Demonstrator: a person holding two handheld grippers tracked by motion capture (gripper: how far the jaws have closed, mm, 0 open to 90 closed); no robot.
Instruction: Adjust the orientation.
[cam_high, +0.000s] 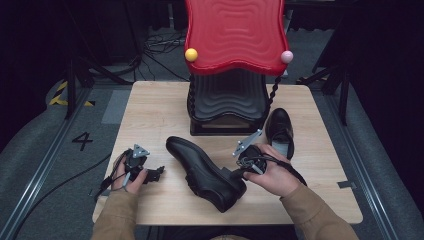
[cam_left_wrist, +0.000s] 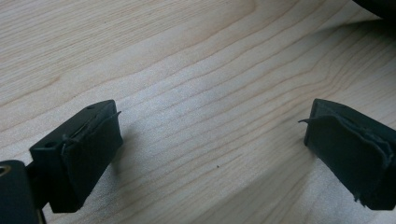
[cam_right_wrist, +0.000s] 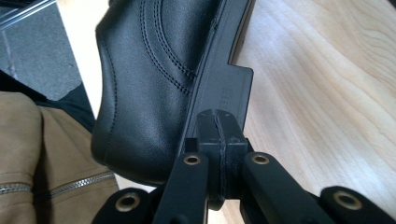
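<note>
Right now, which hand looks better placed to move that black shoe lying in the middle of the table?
Probably the right. The right gripper is shut with its tips against the heel of the shoe, while the left gripper sits open over bare table.

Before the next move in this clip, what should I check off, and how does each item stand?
1. Left tool open, nothing between its jaws, over bare table: ok.
2. Right tool gripping the near shoe: not ok; jaws shut together, tips at its heel.
3. Second shoe standing clear by the rack: ok.
4. Rack's lower shelf free: cannot tell.
</note>
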